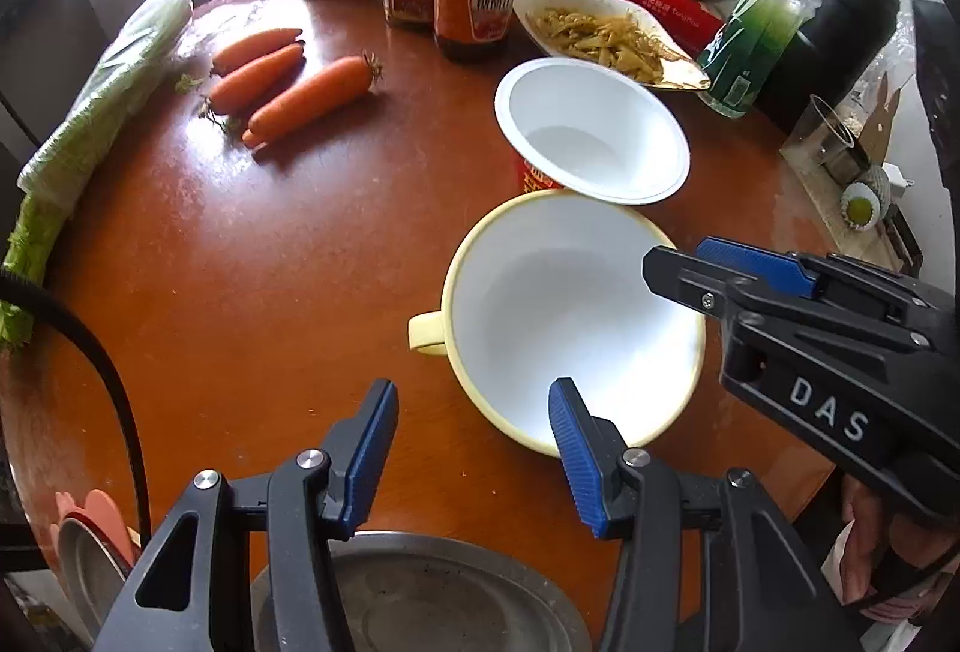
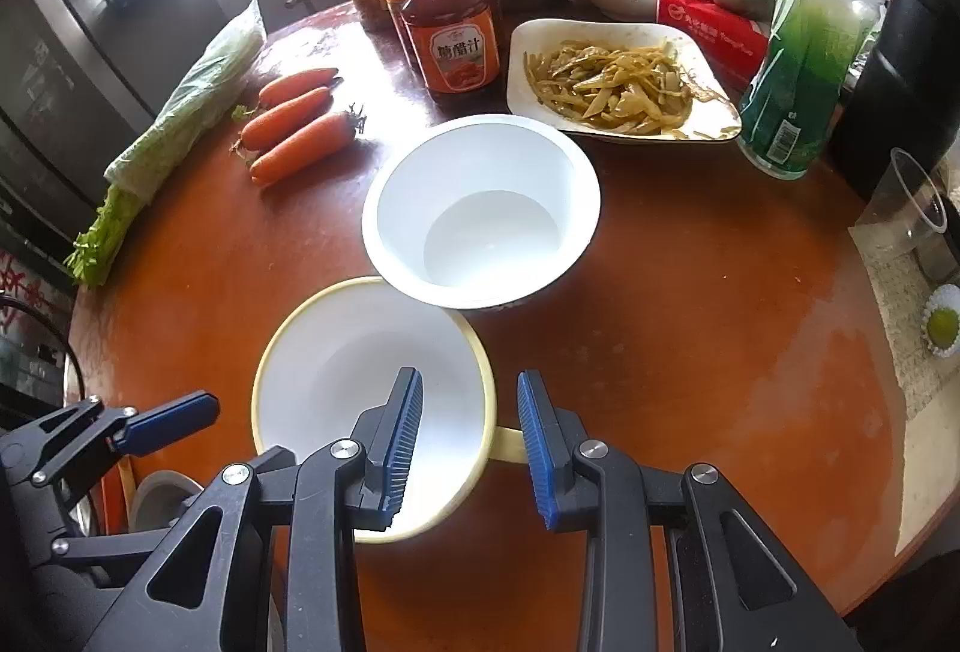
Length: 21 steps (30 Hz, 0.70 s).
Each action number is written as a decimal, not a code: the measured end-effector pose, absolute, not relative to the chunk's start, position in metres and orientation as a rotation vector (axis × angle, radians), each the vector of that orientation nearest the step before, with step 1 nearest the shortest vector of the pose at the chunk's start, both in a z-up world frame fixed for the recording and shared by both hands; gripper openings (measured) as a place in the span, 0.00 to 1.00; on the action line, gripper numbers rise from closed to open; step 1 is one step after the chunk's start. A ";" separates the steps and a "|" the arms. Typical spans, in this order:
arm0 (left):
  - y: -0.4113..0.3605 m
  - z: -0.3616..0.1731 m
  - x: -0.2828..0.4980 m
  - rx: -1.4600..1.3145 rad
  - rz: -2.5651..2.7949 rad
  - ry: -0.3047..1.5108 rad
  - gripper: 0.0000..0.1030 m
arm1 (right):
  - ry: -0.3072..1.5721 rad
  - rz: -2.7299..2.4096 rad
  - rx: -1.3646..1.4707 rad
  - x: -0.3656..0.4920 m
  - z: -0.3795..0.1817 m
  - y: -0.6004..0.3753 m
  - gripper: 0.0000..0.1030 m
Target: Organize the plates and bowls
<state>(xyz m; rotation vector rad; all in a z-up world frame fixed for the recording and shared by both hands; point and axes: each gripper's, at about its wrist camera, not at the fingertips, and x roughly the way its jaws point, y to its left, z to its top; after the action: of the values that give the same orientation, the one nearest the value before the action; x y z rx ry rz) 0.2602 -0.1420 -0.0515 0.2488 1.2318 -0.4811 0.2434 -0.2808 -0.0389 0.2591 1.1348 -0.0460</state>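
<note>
Risk first: white plastic bowl (image 2: 480, 211) perched on far rim of cream-rimmed handled bowl (image 2: 372, 400), so any nudge or lift tips it over. Could also knock flat white dish of shredded vegetables (image 2: 618, 79) at 1 o'clock. Right tongs (image 2: 468, 436) open, nothing held, straddling cream bowl's near rim, handle just right at 3 o'clock. Left tongs (image 1: 474, 448) open and empty, right pad over rim, bowl ahead at 1 o'clock. Both bowls on brown round bench (image 2: 690, 322).
</note>
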 end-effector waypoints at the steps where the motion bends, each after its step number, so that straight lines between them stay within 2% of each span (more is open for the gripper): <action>1: -0.142 -0.053 0.261 0.244 -0.480 1.237 0.51 | 1.137 -0.045 0.256 0.244 -0.039 -0.281 0.33; 7: -0.145 -0.060 0.266 0.215 -0.494 1.266 0.49 | 1.148 -0.044 0.255 0.249 -0.045 -0.281 0.32; 13: -0.149 -0.065 0.268 0.222 -0.482 1.269 0.39 | 1.161 -0.045 0.248 0.252 -0.049 -0.281 0.28; 21: -0.154 -0.068 0.268 0.235 -0.480 1.268 0.26 | 1.186 -0.046 0.233 0.255 -0.055 -0.279 0.16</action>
<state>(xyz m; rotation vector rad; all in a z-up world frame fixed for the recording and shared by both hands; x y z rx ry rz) 0.2683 -0.1542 -0.0682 0.2351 1.2678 -0.4795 0.2552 -0.2795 -0.0547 0.2328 1.1860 -0.0461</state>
